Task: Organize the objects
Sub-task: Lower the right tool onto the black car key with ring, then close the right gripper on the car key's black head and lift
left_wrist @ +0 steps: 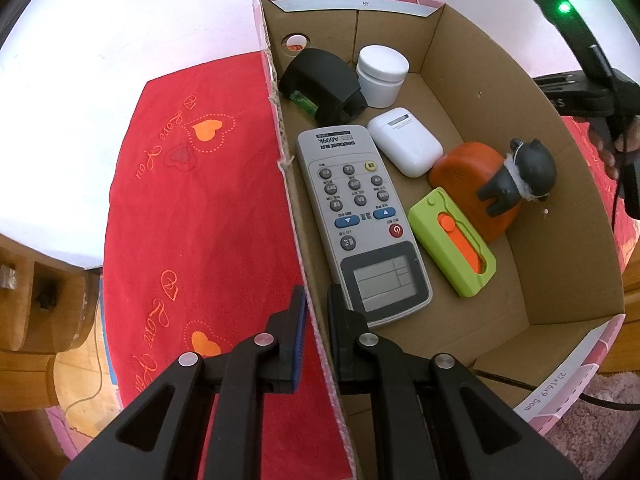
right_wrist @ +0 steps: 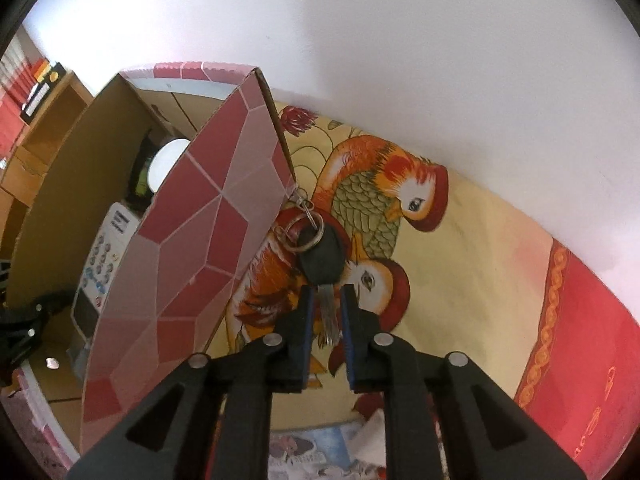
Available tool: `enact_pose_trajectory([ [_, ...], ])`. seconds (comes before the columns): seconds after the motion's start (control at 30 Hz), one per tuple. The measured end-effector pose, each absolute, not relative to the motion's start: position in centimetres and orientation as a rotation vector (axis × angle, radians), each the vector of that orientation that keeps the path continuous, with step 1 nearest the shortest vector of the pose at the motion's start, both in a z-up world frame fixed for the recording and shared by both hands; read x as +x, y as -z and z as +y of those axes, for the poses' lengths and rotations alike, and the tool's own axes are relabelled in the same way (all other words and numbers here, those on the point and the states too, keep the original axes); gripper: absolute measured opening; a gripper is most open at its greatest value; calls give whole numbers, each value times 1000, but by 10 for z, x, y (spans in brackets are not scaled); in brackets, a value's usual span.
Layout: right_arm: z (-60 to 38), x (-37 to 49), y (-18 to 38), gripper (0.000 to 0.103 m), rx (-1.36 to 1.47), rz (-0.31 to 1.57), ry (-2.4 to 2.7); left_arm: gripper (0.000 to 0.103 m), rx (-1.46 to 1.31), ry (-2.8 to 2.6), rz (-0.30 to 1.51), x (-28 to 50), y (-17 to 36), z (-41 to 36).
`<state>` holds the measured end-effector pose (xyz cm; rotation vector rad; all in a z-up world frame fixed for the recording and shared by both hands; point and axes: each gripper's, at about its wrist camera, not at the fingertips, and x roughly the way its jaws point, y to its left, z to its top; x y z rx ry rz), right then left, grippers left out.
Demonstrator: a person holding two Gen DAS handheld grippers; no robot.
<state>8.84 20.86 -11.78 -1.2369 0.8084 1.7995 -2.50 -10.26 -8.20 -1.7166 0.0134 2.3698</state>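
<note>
**Key Pick-Up Beside the Storage Box**

We begin with the largest item, the open brown cardboard box with pink-patterned outer walls (left_wrist: 472, 92). It stands on a red cloth with heart embroidery (left_wrist: 192, 208). We steady it with the left gripper (left_wrist: 316, 312), whose fingers straddle the near side wall, one pad outside and one inside, closed on the cardboard.

Inside the box lie a grey remote control with a small screen (left_wrist: 360, 216), an orange block carrying a dark animal figurine (left_wrist: 480, 188), a lime-green case with an orange slider (left_wrist: 452, 240), a black curved device (left_wrist: 320, 80), a white jar (left_wrist: 382, 74) and a white earbud case (left_wrist: 404, 140). We judge the sorting well advanced.

The remaining task object is the black-headed car key with a metal ring (right_wrist: 320, 256). It lies outside the box, just beside its outer wall, on a yellow cloth printed with orange birds (right_wrist: 460, 280). The right gripper (right_wrist: 326, 304) points steeply down at it. The metal blade runs between the two fingers, and the black head sits just beyond the fingertips. The jaws are drawn in around the blade; we judge the key gripped.

The step in hand is the pick. The next move calls for a lift clear of the wall, then a carry over the rim into the box.
</note>
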Motion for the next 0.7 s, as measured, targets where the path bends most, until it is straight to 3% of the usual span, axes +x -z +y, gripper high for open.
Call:
enact_pose_trajectory([
  [0.37, 214, 87, 126, 17, -1243, 857, -1797, 10, -1716, -2371, 10, -26, 82, -102],
  [0.53, 210, 97, 128, 10, -1250, 882, -1791, 10, -1716, -2371, 9, -25, 82, -102],
  [0.7, 203, 96, 114, 11, -1223, 855, -1868, 10, -1717, -2371, 9, -25, 82, -103],
])
